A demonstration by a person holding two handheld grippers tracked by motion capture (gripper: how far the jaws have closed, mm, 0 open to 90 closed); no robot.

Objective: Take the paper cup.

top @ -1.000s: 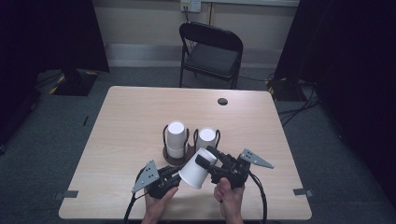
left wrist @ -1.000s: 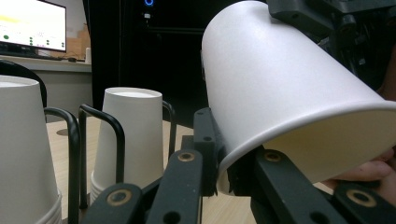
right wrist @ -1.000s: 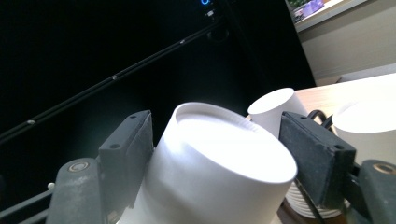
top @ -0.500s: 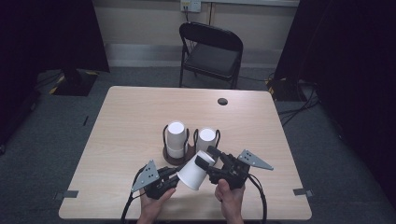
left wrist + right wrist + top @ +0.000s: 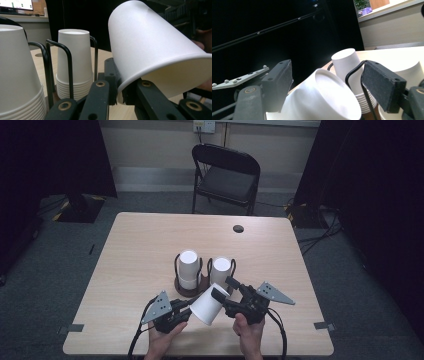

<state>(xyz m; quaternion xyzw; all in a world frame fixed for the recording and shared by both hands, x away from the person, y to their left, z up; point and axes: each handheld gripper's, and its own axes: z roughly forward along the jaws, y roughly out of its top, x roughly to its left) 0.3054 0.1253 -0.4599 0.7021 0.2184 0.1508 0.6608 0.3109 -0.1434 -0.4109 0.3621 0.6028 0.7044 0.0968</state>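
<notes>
Left gripper [image 5: 186, 310] pinching rim of paper cup [image 5: 206, 304], tilting it for handover; right gripper [image 5: 223, 290] straddling cup base, jaws spread.

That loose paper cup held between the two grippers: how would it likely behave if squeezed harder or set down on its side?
The cup looks thin-walled and probably very light, so a harder squeeze would likely dent it. The left gripper pinches only its rim, which seems a grip it could pivot out of. The right gripper straddles its closed end, open. On its side, its taper suggests it would roll in a curve.
</notes>
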